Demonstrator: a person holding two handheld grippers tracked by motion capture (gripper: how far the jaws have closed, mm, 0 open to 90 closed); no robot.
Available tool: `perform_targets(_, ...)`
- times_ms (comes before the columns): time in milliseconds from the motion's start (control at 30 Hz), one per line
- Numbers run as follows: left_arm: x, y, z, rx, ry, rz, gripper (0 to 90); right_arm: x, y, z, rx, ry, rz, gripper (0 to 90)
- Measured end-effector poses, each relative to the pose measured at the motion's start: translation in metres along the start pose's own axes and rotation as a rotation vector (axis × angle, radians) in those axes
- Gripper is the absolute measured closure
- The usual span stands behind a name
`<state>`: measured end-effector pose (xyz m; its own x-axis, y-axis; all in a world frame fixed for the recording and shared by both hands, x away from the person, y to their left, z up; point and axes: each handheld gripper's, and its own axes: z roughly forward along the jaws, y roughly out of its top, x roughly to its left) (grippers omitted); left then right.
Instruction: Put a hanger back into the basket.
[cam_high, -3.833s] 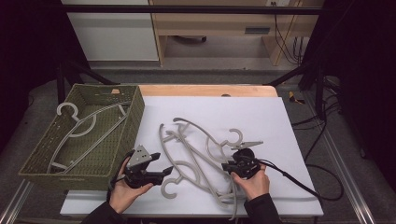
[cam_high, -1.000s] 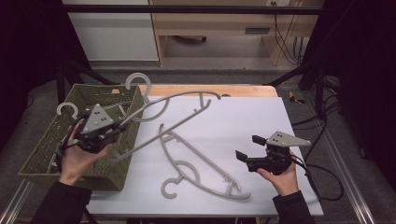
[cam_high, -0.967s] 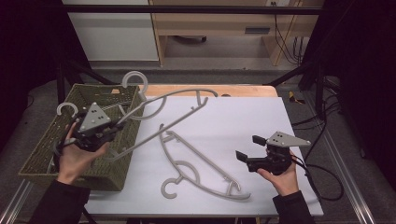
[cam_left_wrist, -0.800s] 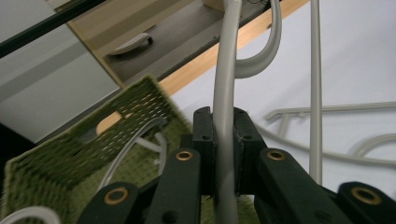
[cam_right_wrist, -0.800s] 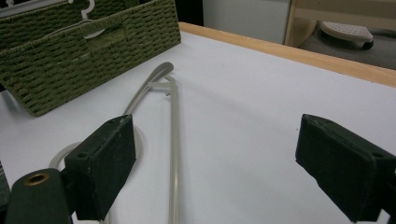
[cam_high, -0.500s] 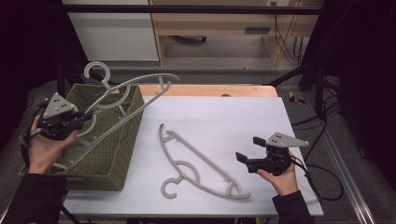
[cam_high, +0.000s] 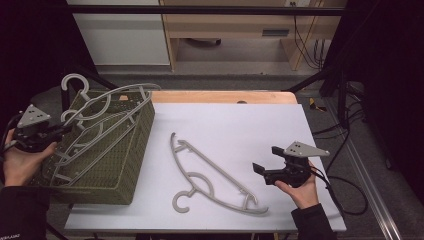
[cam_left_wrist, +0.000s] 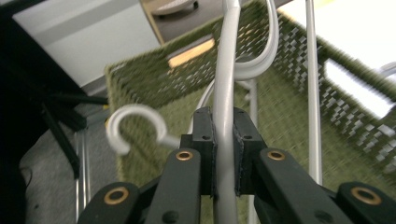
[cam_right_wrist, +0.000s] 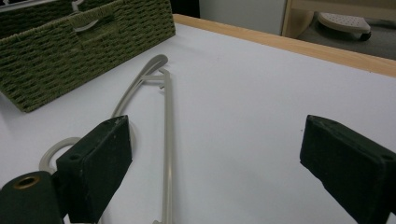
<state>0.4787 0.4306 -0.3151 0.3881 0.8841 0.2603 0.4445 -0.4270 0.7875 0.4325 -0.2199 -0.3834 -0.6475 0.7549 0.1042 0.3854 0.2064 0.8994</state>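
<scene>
The left tongs (cam_high: 64, 129) sit at the far left of the high view, beyond the outer side of the green woven basket (cam_high: 125, 145), and are clenched on a grey plastic hanger (cam_high: 112, 97). In the left gripper view the two black pads press the grey bar of that held hanger (cam_left_wrist: 225, 93) from either side, with the basket's weave (cam_left_wrist: 154, 84) behind it. The held hanger rides above the basket, its hook (cam_high: 75, 82) up at the far left corner and its arm reaching across toward the basket's inner rim. More grey hangers (cam_high: 85, 142) lie inside the basket under it; how many I cannot tell.

One grey hanger (cam_high: 215, 175) lies flat on the white surface (cam_high: 240, 130), between the basket and the right hand, its hook pointing toward the near edge. The right tongs (cam_high: 261, 167) are released, jaws spread wide and holding nothing, near the right end of that hanger but apart from it. In the right gripper view the lying hanger (cam_right_wrist: 164, 135) stretches away past the left jaw toward the basket's corner (cam_right_wrist: 84, 51).
</scene>
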Motion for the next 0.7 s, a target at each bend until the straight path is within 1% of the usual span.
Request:
perform_targets(200,0.013,-0.018,0.001,0.024,0.020,-0.035,82.5,0.001,0.000,0.001,0.006,0.002,0.006,9.3)
perform_targets(233,0.014,-0.021,0.002,0.032,0.030,-0.037,82.4,0.001,0.000,0.001,0.006,0.001,0.007,9.3)
perform_targets(367,0.019,-0.028,0.004,0.041,0.030,-0.063,82.5,0.000,0.000,0.002,0.006,0.003,0.001,9.2)
perform_targets(400,0.019,-0.031,0.006,0.050,0.035,-0.064,82.4,0.000,-0.001,0.002,0.010,0.006,-0.004,9.2)
perform_targets(433,0.020,-0.032,0.007,0.056,0.039,-0.065,82.5,0.001,-0.001,0.002,0.012,0.006,0.003,9.2)
perform_targets(500,0.023,-0.036,0.007,0.072,0.045,-0.073,82.5,0.001,-0.001,0.003,0.016,0.006,0.000,9.0)
perform_targets(567,0.023,-0.040,0.009,0.095,0.061,-0.070,82.4,0.001,-0.001,0.003,0.019,0.007,-0.005,8.9)
perform_targets(633,0.021,-0.043,0.012,0.086,0.048,-0.091,82.4,0.001,-0.001,0.004,0.024,0.009,-0.005,8.9)
perform_targets(700,0.016,-0.043,0.017,0.092,0.036,-0.093,82.4,0.001,-0.002,0.005,0.025,0.009,-0.006,8.8)
